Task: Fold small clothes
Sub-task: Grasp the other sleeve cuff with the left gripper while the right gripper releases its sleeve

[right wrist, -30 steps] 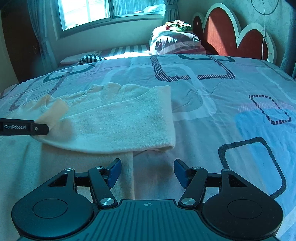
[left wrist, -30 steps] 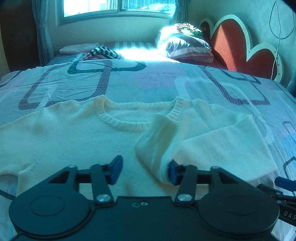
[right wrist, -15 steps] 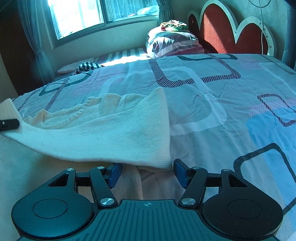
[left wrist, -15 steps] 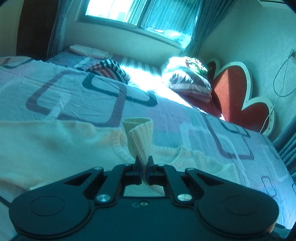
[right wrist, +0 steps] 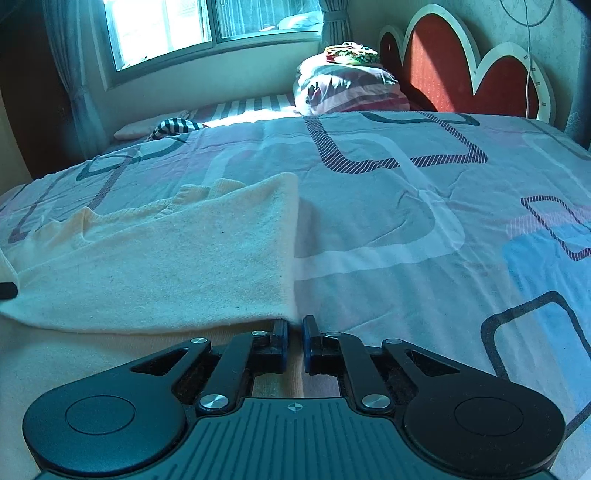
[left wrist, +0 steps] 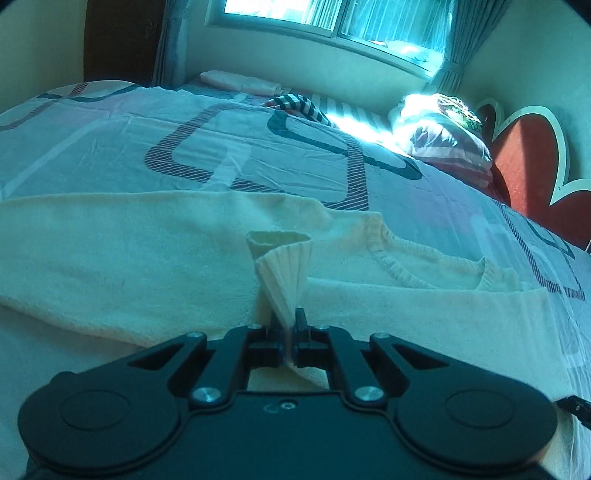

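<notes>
Pinched tight, the left gripper (left wrist: pixel 289 325) has the ribbed sleeve cuff (left wrist: pixel 282 266) of the cream sweater (left wrist: pixel 122 251) clamped between its jaws, the cuff fanning up just above them. Nearly closed, the right gripper (right wrist: pixel 293 332) shows a narrow gap at the sweater's near right corner (right wrist: pixel 284 306); whether it grips cloth, I cannot tell. Spread flat, the sweater lies on the near left of the patterned bedspread (right wrist: pixel 406 221), its sleeve folded across the body. Far off, a pile of pillows (right wrist: pixel 347 88) sits against the red headboard (right wrist: pixel 461 74), and a striped garment (right wrist: pixel 173 127) lies below the window (right wrist: pixel 166 29).
</notes>
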A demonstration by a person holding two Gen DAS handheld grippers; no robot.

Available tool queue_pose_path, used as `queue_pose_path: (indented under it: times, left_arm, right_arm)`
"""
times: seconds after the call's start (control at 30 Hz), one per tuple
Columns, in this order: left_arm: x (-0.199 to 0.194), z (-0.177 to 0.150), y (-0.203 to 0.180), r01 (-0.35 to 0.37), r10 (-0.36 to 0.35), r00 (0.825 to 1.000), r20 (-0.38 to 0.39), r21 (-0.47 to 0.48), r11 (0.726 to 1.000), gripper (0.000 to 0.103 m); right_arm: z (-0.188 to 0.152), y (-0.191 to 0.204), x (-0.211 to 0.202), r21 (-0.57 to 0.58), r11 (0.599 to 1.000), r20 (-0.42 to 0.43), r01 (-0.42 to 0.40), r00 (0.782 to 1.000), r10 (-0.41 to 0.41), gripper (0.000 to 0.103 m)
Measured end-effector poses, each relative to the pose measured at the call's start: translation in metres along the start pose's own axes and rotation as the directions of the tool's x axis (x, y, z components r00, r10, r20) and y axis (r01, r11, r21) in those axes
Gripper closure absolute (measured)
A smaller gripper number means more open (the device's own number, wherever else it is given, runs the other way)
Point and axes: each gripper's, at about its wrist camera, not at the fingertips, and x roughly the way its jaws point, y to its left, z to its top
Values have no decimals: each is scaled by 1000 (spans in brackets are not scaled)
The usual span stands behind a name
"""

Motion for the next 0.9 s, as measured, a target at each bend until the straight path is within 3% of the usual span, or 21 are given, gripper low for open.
queue_pose_path:
  times: [0.07, 0.2, 0.23, 0.3, 0.4, 0.47, 0.53, 0.57, 0.7, 0.87, 0.9]
  left_arm:
    - [-3, 1, 4, 11, -12, 1000, -13, -16, 1000, 86]
    - [-16, 4, 11, 16, -16, 1000, 3, -29, 999, 36]
    - [-20, 3, 12, 3, -2, 1000, 25, -30, 1000, 32]
    - [-24, 4, 16, 1, 1, 999, 38, -43, 999, 33]
    - [-20, 6, 22, 4, -3, 1000, 23, -69, 998, 43]
    - [-16, 6, 25, -18, 20, 999, 26, -85, 996, 57]
    - [-12, 6, 28, -40, 42, 999, 19, -88, 995, 86]
    - [-11, 6, 29, -41, 43, 999, 20, -89, 995, 91]
    - [-13, 8, 26, -33, 35, 997, 66, -41, 999, 97]
    - [-15, 8, 22, -68, 71, 990, 124, -26, 997, 98]
    - [-14, 7, 21, -76, 78, 989, 127, -21, 997, 98]
  right_arm:
    - [1, -2, -4, -16, 999, -32, -41, 999, 41, 96]
    - [0, -9, -24, 9, 994, -27, -105, 994, 106, 85]
    - [2, -11, -28, 18, 993, -15, -116, 993, 116, 81]
    - [11, -12, -27, 33, 991, 10, -127, 992, 126, 78]
    - [25, -13, -7, 68, 990, -7, -127, 992, 127, 64]
    - [35, -13, 8, 82, 989, -9, -125, 992, 126, 63]
    - [43, -14, 21, 106, 986, -9, -126, 992, 128, 63]
    - [48, -15, 28, 114, 986, -12, -124, 992, 126, 63]
    - [67, -21, 55, 153, 981, -4, -116, 993, 118, 63]
    - [84, -22, 76, 195, 971, -3, -140, 990, 144, 64]
    - [85, -20, 77, 183, 973, -2, -142, 989, 145, 83]
